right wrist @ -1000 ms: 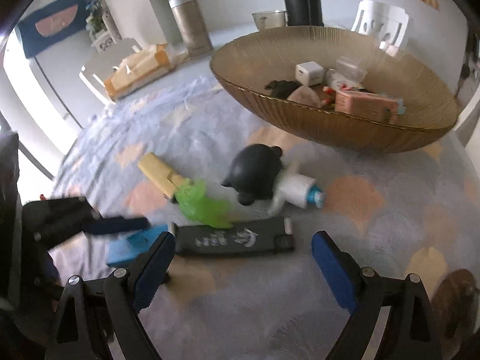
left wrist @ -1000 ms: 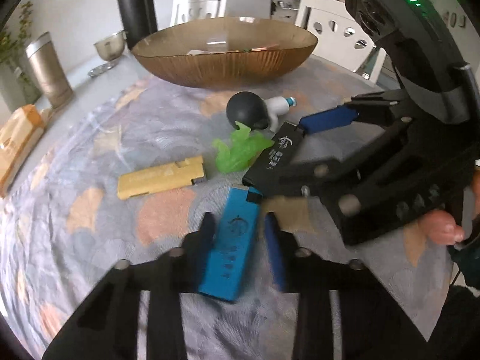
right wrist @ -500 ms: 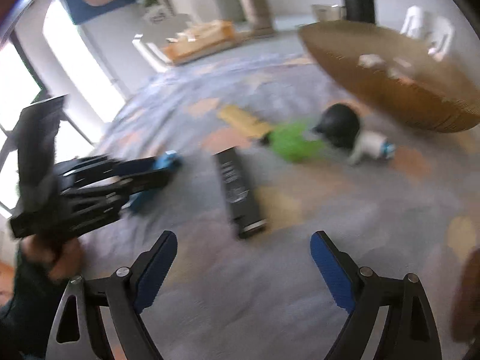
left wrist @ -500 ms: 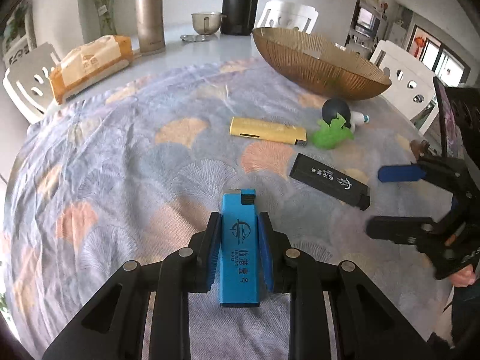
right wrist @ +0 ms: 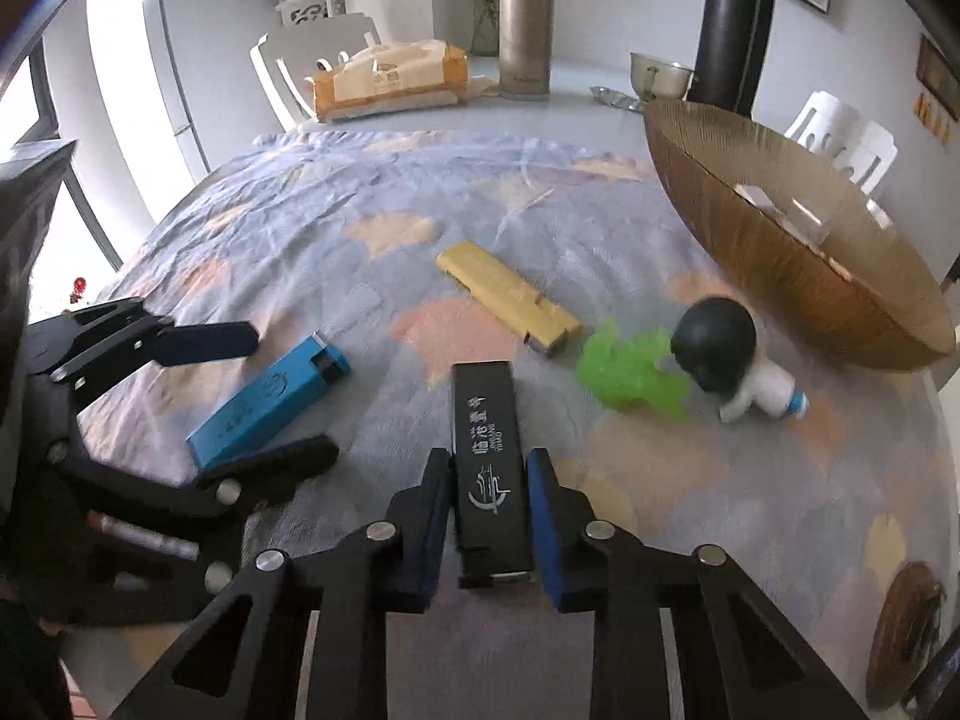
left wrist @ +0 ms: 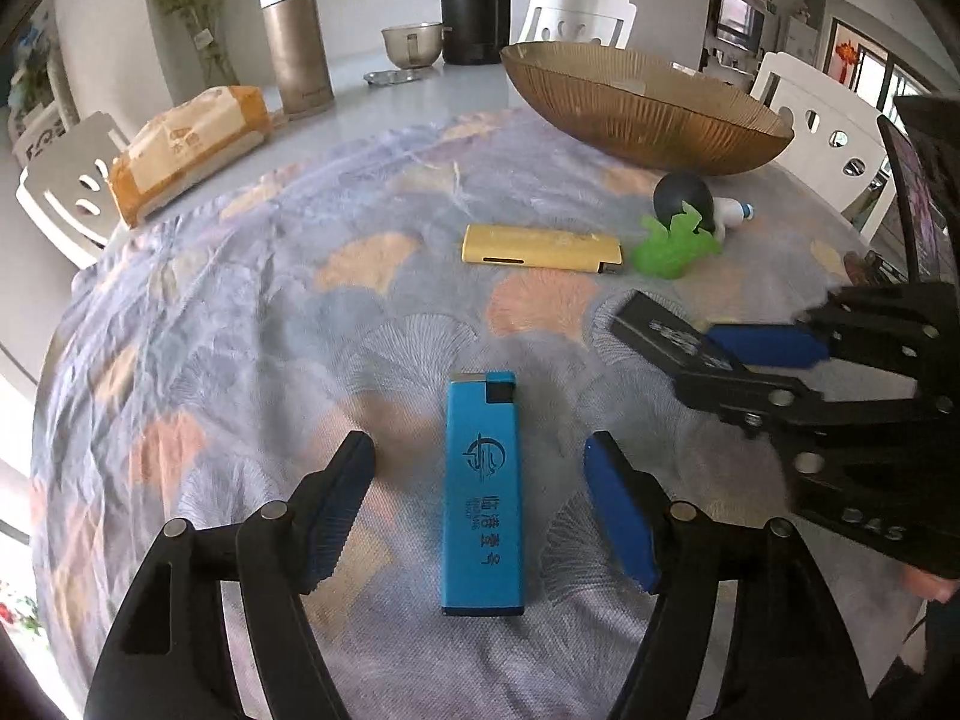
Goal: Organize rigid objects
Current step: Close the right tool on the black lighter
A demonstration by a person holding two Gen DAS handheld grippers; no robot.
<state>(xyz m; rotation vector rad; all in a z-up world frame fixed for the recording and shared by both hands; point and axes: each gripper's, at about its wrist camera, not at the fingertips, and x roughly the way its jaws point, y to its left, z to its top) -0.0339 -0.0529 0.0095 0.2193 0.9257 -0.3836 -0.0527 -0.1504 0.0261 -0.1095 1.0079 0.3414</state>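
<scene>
A blue lighter [left wrist: 482, 489] lies flat on the patterned cloth between the spread fingers of my left gripper [left wrist: 480, 507], which is open and not touching it. It also shows in the right wrist view [right wrist: 270, 397]. My right gripper [right wrist: 487, 525] is shut on a black lighter [right wrist: 489, 468], whose far end rests on the cloth; in the left wrist view the black lighter [left wrist: 666, 330] sits in the right gripper [left wrist: 729, 369]. A yellow lighter [right wrist: 507, 297], a green toy [right wrist: 630, 369] and a black-headed figurine [right wrist: 723, 354] lie beyond.
A large amber bowl [right wrist: 780, 252] with several items stands at the far right. A tissue pack [right wrist: 390, 81], a metal tumbler [right wrist: 526, 33], a black flask [right wrist: 735, 24] and a small steel cup [right wrist: 660, 75] stand at the table's back. White chairs surround the table.
My left gripper has let go of the blue lighter and opened wide. My right gripper has closed on the black lighter.
</scene>
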